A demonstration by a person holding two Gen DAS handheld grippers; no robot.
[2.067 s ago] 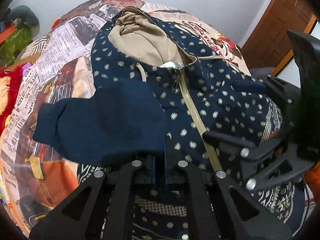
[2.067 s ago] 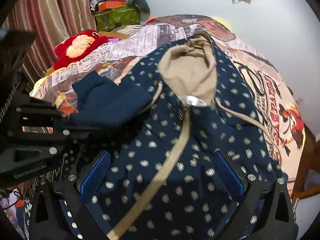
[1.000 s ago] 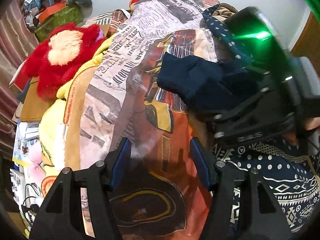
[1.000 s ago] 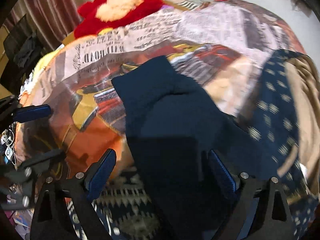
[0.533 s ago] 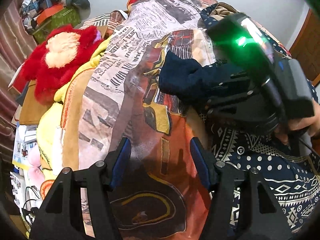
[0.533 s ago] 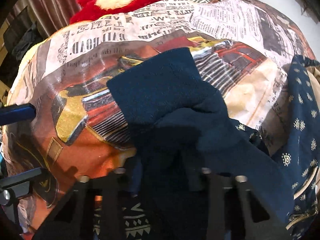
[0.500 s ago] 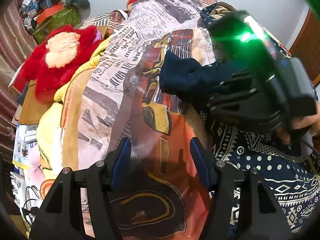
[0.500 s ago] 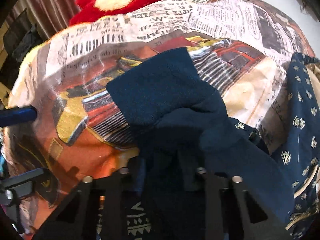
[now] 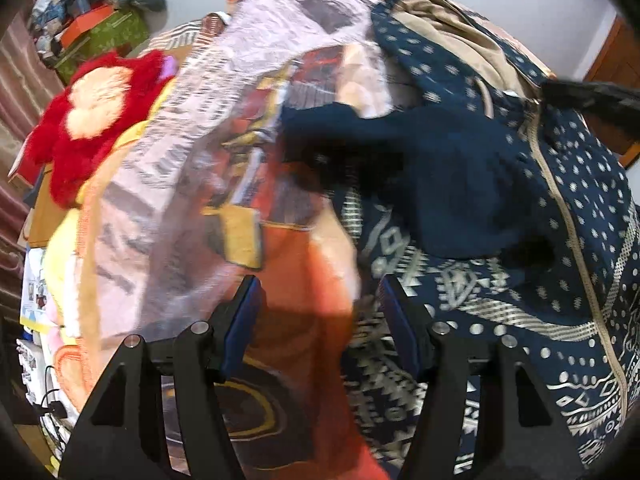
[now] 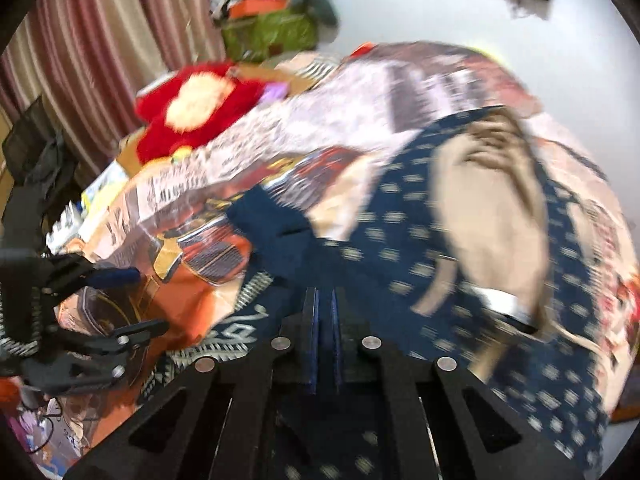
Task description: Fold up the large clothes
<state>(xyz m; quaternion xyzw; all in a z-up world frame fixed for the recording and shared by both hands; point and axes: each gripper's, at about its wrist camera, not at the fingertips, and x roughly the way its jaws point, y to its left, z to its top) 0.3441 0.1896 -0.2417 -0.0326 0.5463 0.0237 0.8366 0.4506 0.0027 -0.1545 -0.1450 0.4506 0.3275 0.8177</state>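
Note:
A navy hooded jacket point(image 9: 568, 184) with pale dots, a tan zip and a tan hood lining point(image 10: 492, 200) lies on a printed bedspread point(image 9: 200, 168). Its plain navy sleeve point(image 9: 420, 160) is folded across the body, with the cuff at the left. My left gripper point(image 9: 320, 312) is open and empty, above the bedspread just left of the jacket's patterned hem point(image 9: 500, 320). My right gripper point(image 10: 325, 312) is shut on the navy sleeve point(image 10: 280, 236) near the jacket's left edge. The open left gripper also shows in the right wrist view point(image 10: 120, 304).
A red plush toy point(image 9: 92, 112) lies at the bed's left side. Green boxes and clutter point(image 9: 100, 28) stand at the back left by a striped curtain point(image 10: 88, 40). A wooden door point(image 9: 616, 64) is at the far right. The bed's left edge drops to items on the floor.
My right gripper closed on the navy sleeve and moved right with it, pulling it over the jacket body. My left gripper let go of the sleeve earlier and stays open at the left.

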